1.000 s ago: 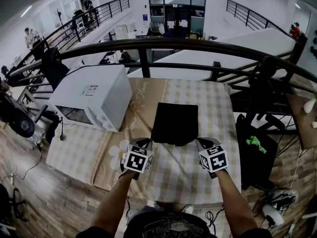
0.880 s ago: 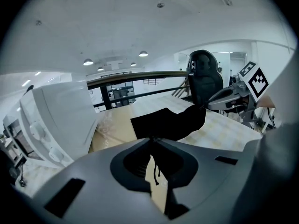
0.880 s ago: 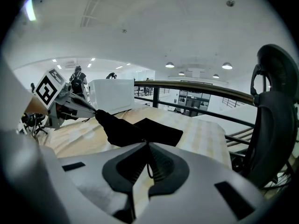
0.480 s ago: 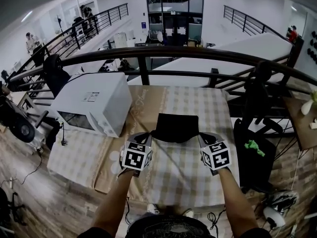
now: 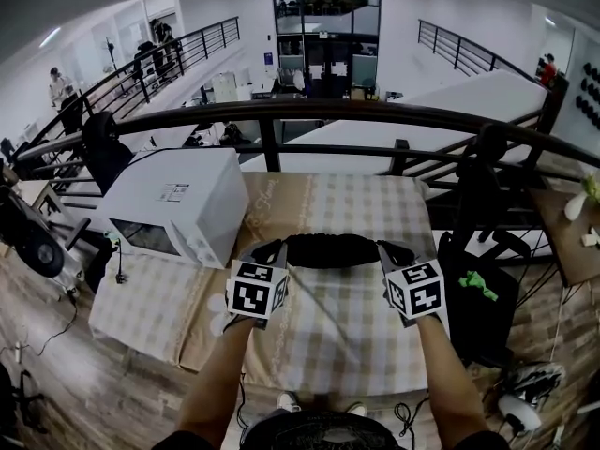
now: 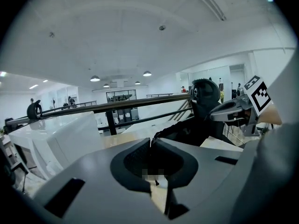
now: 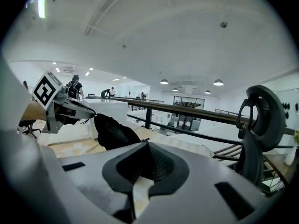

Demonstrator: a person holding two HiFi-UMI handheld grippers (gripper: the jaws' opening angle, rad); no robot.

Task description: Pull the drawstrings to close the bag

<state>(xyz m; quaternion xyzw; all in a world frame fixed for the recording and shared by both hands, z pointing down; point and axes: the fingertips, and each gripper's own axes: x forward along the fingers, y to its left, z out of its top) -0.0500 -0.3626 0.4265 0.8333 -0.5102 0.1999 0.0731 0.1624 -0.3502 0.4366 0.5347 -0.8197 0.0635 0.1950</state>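
Left gripper [image 5: 278, 246]: pale grey moulded plastic body with two jaws tapering to a point. Dark ribbed pads sit inside a rounded dark recess (clearest in the left gripper view). Each flat grey shoulder carries one dark rectangular slot.

Left white marker cube [image 5: 256, 291] sits at the gripper's near end, with a black square-pattern marker on every visible face.

Right gripper [image 5: 382, 246]: same grey build, same ribbed pads and slots. Right white marker cube [image 5: 415, 289] carries a different black pattern.

Dark hardware shows behind each grey nose in the opposite gripper's view; screws are too small to tell.

Person: black T-shirt [image 5: 309, 431] with a pale line print on the chest, forearms uncovered.
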